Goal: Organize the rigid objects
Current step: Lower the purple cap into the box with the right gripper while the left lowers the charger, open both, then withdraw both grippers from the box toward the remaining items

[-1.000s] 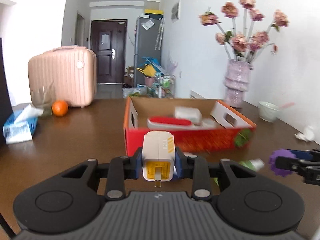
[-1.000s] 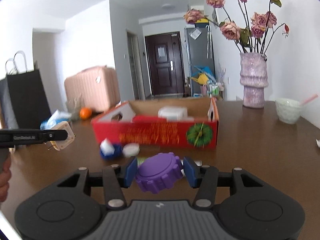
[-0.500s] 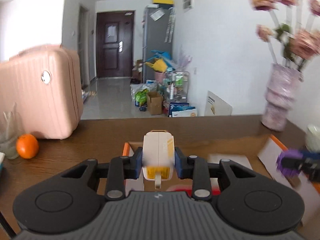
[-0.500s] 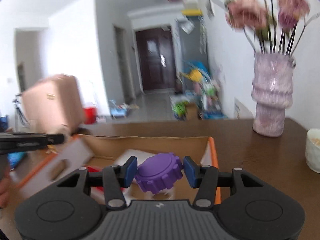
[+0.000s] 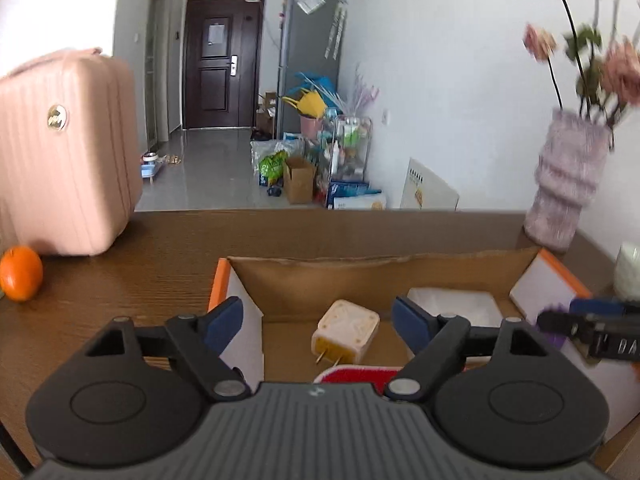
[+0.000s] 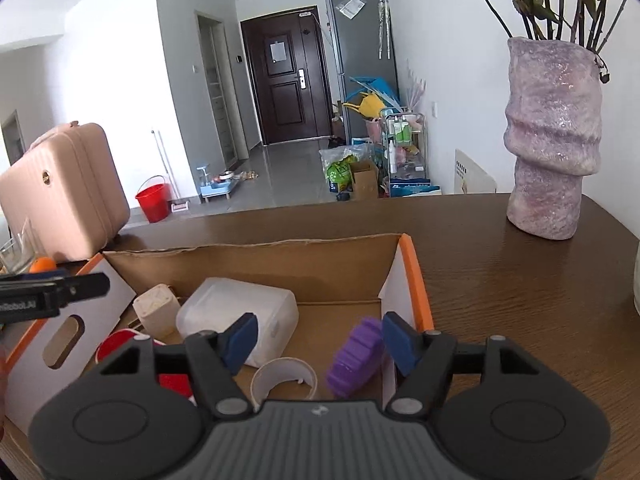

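Both claws, left claw [image 5: 318,316] and right claw [image 6: 318,338], have just spread over the box [image 6: 248,258], dropping charger [image 5: 346,330] and purple gear [image 6: 354,356] inside for sorting.

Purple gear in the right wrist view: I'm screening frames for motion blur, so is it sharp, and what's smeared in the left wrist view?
Right wrist view: purple gear smeared; vase sharp. Left wrist view: flowers and vase blurred; plug adapter crisp.

Left tongs [image 5: 318,320] and right tongs [image 6: 318,340] have just opened, gripping nothing.
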`<state>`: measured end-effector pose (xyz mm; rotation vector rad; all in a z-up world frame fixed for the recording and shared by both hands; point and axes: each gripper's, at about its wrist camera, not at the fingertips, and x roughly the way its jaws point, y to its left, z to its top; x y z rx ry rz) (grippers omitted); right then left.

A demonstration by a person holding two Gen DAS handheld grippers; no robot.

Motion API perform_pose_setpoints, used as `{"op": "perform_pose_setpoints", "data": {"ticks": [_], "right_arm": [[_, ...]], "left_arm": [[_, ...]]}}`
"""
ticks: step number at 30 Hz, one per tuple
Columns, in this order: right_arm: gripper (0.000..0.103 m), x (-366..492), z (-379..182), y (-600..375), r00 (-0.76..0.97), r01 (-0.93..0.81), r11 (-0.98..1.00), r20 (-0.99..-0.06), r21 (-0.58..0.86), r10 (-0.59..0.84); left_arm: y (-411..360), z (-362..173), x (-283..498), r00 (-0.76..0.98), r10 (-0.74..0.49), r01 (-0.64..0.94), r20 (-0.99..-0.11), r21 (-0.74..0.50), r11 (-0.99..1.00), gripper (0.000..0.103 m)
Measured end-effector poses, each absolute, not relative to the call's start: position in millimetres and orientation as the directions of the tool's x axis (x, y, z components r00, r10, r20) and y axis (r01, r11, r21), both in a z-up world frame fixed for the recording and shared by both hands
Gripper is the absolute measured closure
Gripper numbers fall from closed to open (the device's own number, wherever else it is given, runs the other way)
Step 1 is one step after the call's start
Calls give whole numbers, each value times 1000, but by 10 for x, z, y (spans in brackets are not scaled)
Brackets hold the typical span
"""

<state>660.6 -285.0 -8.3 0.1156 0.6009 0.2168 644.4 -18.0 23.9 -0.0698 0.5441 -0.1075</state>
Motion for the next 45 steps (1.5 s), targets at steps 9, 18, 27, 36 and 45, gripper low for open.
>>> {"op": "perform_pose_setpoints", "data": {"ticks": [9,18,27,36,45], "right_arm": [[28,6570,-58,-2854,804,-188,965,-536,181,257],[12,5882,508,-2692,889,-230,965,-376,123,260],[2,4169,684,-2826,906,-309,943,-263,124,331],[0,2837,103,-2846,852,-369,926,-369,84,373],[0,2541,-248,-2874,830,-332,939,-446,84,334]], "left_arm": [[-238,323,6327,881,-71,55,-468,-48,997,19],[-289,918,5297,946,-107,91,-306,-65,994,9],[-191,1063,3551,965,-111,131,-237,67,989,0],[-167,307,2398,924,-40,68,-381,62,996,0],[-113,187,2294,909,-15,45,-417,62,997,0]]}}
